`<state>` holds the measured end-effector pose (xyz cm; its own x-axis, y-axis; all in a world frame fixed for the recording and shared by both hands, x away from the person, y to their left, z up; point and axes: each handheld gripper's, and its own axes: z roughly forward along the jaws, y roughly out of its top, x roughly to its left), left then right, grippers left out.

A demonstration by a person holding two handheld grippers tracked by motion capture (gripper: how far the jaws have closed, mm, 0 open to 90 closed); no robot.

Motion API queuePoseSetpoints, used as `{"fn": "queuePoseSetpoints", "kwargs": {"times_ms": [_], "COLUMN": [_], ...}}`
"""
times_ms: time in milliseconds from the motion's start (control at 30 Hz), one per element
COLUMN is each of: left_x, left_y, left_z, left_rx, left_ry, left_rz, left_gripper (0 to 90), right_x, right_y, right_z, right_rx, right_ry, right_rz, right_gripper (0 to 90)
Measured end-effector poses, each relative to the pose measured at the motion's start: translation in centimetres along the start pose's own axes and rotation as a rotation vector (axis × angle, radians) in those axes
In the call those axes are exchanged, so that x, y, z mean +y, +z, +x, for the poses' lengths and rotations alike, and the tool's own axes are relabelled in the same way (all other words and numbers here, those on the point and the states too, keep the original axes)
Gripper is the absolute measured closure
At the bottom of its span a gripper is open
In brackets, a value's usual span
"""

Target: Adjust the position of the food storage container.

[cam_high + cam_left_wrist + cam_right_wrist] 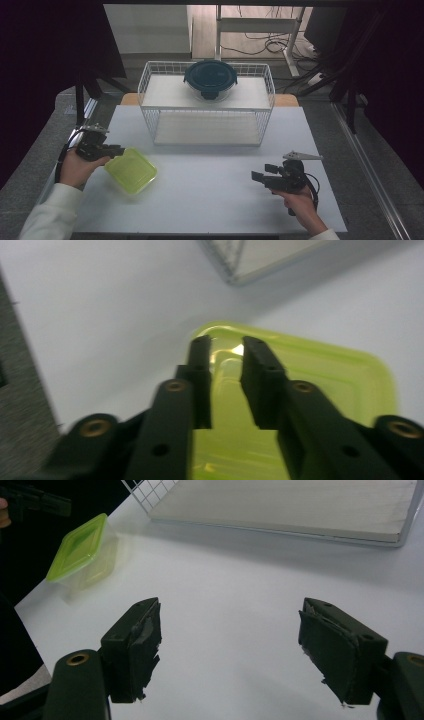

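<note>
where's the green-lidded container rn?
The green-lidded container sits on the left part of the white table in the high view, in front of the wire rack, at the left gripper jaws.

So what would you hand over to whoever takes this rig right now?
Left gripper: jaws narrowed around the near rim of the green-lidded container; whether they are pressing it is unclear.
Right gripper: open, holding nothing, over the table on the right.
Round dark-lidded bowl: on top of the wire rack.
Done: container reached.
Left: secure the grip and move it, probably to the rack.
</note>
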<state>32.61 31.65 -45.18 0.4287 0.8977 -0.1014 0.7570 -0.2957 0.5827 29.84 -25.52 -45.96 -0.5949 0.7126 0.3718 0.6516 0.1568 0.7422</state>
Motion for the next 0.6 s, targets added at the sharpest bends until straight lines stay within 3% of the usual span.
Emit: {"fn": "queuePoseSetpoints", "kwargs": {"times_ms": [133, 300, 600], "left_x": [0.1, -0.4, -1.3], "left_y": [-0.1, 0.3, 1.1], "left_z": [1.3, 2.1, 3.4], "left_rx": [-0.011, 0.028, 0.042], "left_ry": [-0.041, -0.030, -0.059], "left_rz": [0.000, 0.055, 0.075], "left_gripper": [89.9, 90.0, 90.0], "right_x": [-0.1, -0.2, -0.1], "right_y": [-0.2, -0.2, -0.2], "right_z": [-0.1, -0.2, -0.3], "right_rx": [-0.003, -0.005, -0.011], "right_ry": [0.012, 0.008, 0.014], "right_rz": [-0.008, -0.002, -0.009], "right_gripper": [25.0, 25.0, 25.0]}}
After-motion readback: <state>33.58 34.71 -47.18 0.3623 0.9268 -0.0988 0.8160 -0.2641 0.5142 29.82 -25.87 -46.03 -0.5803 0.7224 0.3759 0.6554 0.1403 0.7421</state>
